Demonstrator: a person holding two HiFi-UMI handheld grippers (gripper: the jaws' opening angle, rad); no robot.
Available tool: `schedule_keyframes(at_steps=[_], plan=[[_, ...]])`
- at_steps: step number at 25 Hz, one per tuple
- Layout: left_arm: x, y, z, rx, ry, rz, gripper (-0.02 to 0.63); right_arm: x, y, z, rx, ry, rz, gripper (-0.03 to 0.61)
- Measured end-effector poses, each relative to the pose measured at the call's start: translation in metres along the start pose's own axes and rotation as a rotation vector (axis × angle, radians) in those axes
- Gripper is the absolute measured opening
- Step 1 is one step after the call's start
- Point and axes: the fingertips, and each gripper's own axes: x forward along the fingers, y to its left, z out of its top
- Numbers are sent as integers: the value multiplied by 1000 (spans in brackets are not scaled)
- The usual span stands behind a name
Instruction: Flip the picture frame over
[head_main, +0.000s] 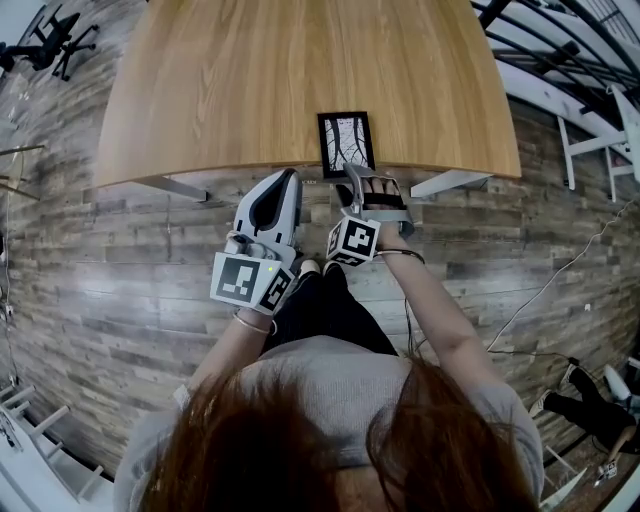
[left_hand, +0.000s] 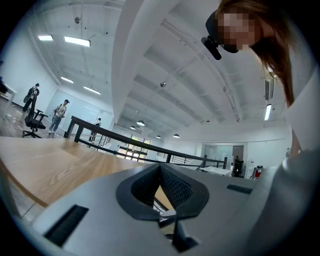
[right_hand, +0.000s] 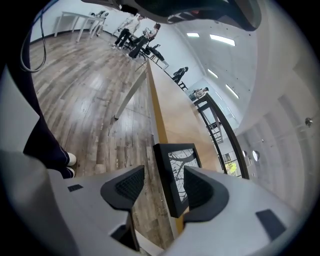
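- My right hand-held gripper (right_hand: 164, 169) stands released at the near edge of the bench (right_hand: 175, 107), jaws wide apart and tilted downward. A corner of the picture frame (right_hand: 176, 159) sits in the gap with no pad pressing on it.
- The black picture frame lies flat and picture side up, directly ahead of that gripper. Its near end juts past the bench edge. One jaw reaches over the frame's face while the other hangs off the edge above the floor (right_hand: 95, 110).
- Just behind the right jaws, the marker cube (head_main: 352, 240) faces up toward the head camera.
- My left hand-held gripper (left_hand: 160, 167), close beside the right one on its left, is clenched on nothing. Its pads meet at the tips, and it points level along the benchtop, apart from the frame.
- Below the right gripper, a dark trouser leg ends in a white shoe (right_hand: 70, 160) on the wood-plank floor.
- Far beyond the left gripper, across the bench, people stand by an office chair (left_hand: 32, 122) and a dark railing (left_hand: 125, 140).
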Motion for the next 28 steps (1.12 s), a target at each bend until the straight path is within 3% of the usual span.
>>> schedule_keyframes(at_steps=[3, 5, 8, 10, 11, 13, 14, 17, 21, 28], plan=[[-1, 1, 1, 2, -2, 10, 6, -18, -6, -1, 25, -43, -42, 232], [-1, 4, 3, 3, -6, 16, 6, -40, -20, 1, 119, -102, -100, 230], [-3, 6, 9, 6, -20, 12, 6, -86, -60, 11, 356, -250, -188, 227], [-1, 5, 15, 10, -32, 7, 6, -124, -102, 25, 503, -419, -253, 224], [0, 3, 18, 12, -39, 2, 5, -143, -125, 31, 579, -523, -286, 193], [5, -4, 25, 15, -54, -17, 6, -179, -161, 33, 800, -705, -319, 55], [8, -8, 28, 17, -61, -28, 6, -193, -172, 31, 893, -767, -313, 15], [12, -22, 38, 24, -81, -59, 6, -225, -194, 27, 1081, -914, -304, 15], [15, -36, 46, 32, -96, -93, 6, -237, -206, 28, 1245, -977, -294, 14], [21, -52, 55, 41, -117, -131, 6, -213, -185, 34, 1369, -880, -133, 14]])
